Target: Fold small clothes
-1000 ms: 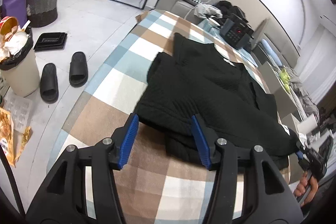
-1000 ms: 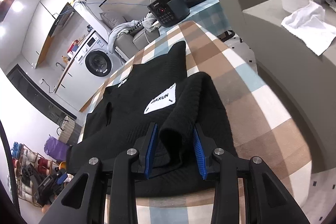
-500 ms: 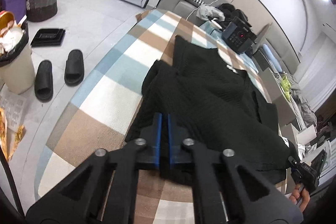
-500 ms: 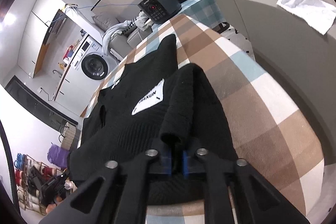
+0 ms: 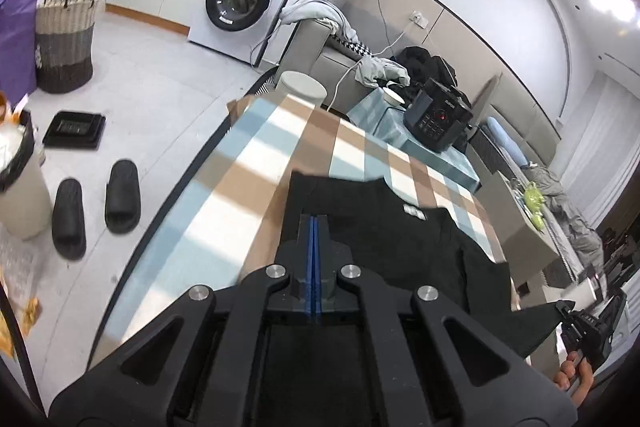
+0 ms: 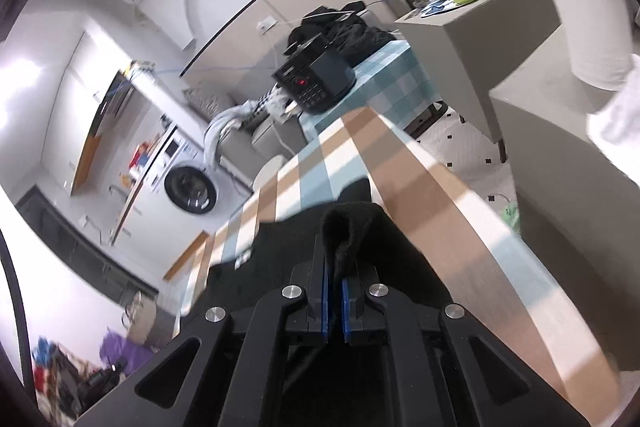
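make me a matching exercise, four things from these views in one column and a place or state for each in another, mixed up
Things:
1. black sweater
2. slippers
3. woven basket
4. washing machine

Places or states:
a. side by side on the floor
b. round door shut
c. pinched by the left gripper and right gripper
d. standing by a purple bag

Pairs: 1-c, 2-a, 3-d, 4-b

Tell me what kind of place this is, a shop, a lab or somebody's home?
Most likely somebody's home, an open living and laundry area. A washing machine stands by white cabinets, a grey sofa runs along the wall, and slippers lie on the floor beside the checked table.
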A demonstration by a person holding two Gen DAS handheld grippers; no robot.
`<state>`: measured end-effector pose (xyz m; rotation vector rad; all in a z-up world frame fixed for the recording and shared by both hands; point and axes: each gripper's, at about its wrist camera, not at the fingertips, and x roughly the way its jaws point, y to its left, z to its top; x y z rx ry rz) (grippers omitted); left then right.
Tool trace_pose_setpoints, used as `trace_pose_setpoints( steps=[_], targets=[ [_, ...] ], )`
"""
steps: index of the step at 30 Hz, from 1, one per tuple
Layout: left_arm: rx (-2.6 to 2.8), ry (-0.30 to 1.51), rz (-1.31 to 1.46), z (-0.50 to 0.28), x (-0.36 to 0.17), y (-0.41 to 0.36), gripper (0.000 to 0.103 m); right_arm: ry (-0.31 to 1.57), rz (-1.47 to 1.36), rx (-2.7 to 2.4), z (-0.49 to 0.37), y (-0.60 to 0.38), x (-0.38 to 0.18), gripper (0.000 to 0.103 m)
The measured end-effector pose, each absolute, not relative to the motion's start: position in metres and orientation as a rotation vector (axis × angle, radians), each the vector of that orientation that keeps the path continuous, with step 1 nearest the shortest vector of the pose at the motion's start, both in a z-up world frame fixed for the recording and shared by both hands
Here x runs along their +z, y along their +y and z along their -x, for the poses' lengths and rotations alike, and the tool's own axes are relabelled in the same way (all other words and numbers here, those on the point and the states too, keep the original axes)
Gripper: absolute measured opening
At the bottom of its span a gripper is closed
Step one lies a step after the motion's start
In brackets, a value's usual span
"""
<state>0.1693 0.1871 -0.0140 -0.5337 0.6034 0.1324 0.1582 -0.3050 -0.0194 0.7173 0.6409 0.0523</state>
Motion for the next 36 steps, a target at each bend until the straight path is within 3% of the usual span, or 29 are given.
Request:
trace_pose_setpoints(
  steps=[5,6,8,10,14,21,23,25,36],
  targets=[
    [0.138,0.666,0.540,-0.187,-0.016,0.191,0.002,0.711,-0.717,0.048,-0.184,-0.297,-0.026,0.005],
    [0.129,0.686,0.531,-0.184,-0.020,0.189,0.006,0.713,-0.694,0.046,-0.181,-0.294,-0.027,0.005],
    [0.125,0.719,0.528,-0.171,-0.029,0.188,0.035,0.726,-0.675,0.050,-0.175,-0.293,-0.029,0.005],
    [0.129,0.741,0.545,-0.150,-0.039,0.186,0.048,0.731,-0.679,0.055,-0.167,-0.296,-0.032,0.005],
    [0.116,0.804,0.527,-0.111,-0.061,0.175,0.051,0.730,-0.685,0.068,-0.145,-0.301,-0.034,0.005],
    [0.110,0.896,0.553,-0.080,-0.101,0.160,0.049,0.728,-0.673,0.094,-0.122,-0.297,-0.032,0.005],
    [0.104,0.866,0.570,-0.073,-0.105,0.158,0.021,0.725,-0.670,0.100,-0.119,-0.295,-0.031,0.005],
    [0.099,0.833,0.567,-0.070,-0.102,0.158,0.008,0.723,-0.667,0.097,-0.117,-0.294,-0.030,0.005],
    [0.085,0.641,0.555,-0.099,-0.037,0.174,0.006,0.686,-0.678,0.056,-0.137,-0.299,-0.020,0.005]
  ],
)
